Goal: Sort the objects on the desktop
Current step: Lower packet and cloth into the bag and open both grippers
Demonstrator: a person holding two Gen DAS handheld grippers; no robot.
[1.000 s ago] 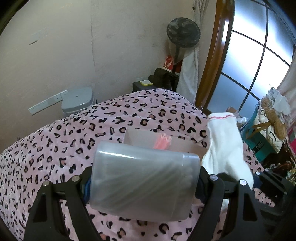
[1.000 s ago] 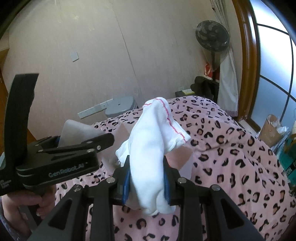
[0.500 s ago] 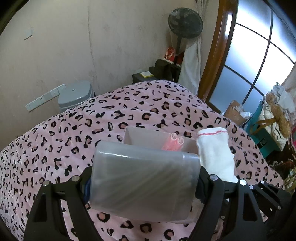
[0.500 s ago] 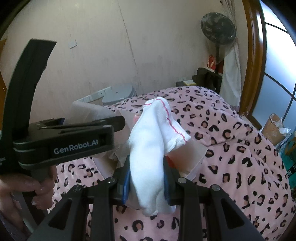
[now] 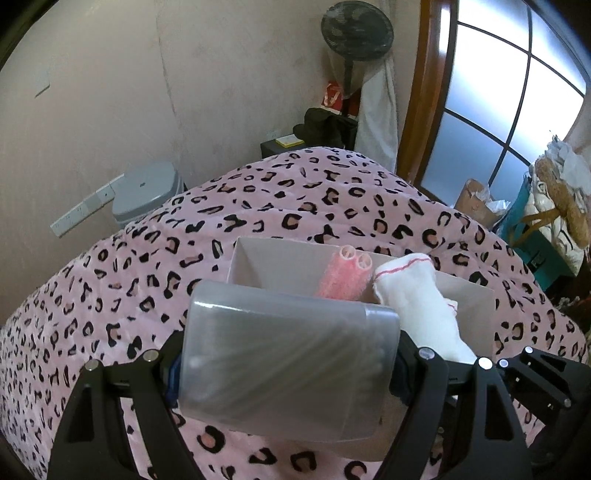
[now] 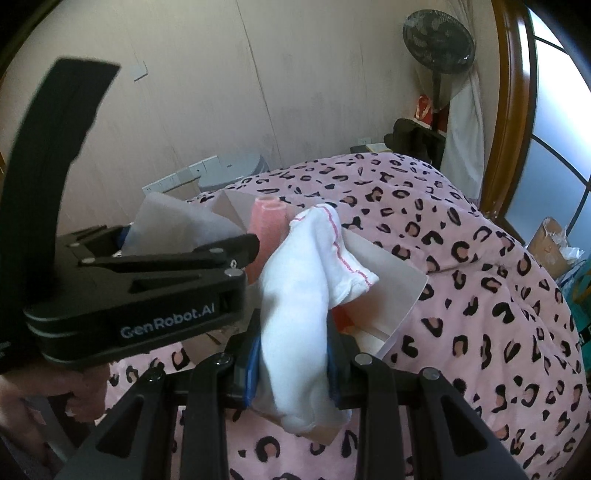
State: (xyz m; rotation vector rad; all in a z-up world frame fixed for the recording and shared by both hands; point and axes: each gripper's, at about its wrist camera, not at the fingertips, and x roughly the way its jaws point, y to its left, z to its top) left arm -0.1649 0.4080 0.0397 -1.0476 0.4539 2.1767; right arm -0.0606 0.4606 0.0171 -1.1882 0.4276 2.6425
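My left gripper (image 5: 288,369) is shut on a frosted translucent plastic case (image 5: 288,365), held crosswise just in front of a white cardboard box (image 5: 258,258) on the pink leopard-print cover. Pink hair rollers (image 5: 347,277) stand inside the box. My right gripper (image 6: 293,365) is shut on a rolled white sock with pink stitching (image 6: 306,280), which hangs over the box's near right part (image 6: 391,280). In the left wrist view the sock (image 5: 417,299) rises beside the case. In the right wrist view the left gripper's body (image 6: 147,288) and the case (image 6: 177,221) sit to the left.
A grey lidded bin (image 5: 147,192) and a power strip (image 5: 85,210) stand by the wall behind the bed. A standing fan (image 5: 354,33), a dark side table and bags (image 5: 554,206) crowd the far right by the window. A hand (image 6: 44,402) holds the left tool.
Both grippers have come down towards the box, which now shows larger and nearer. The sock moved from right of the box to over its inside. Both grips are unchanged.
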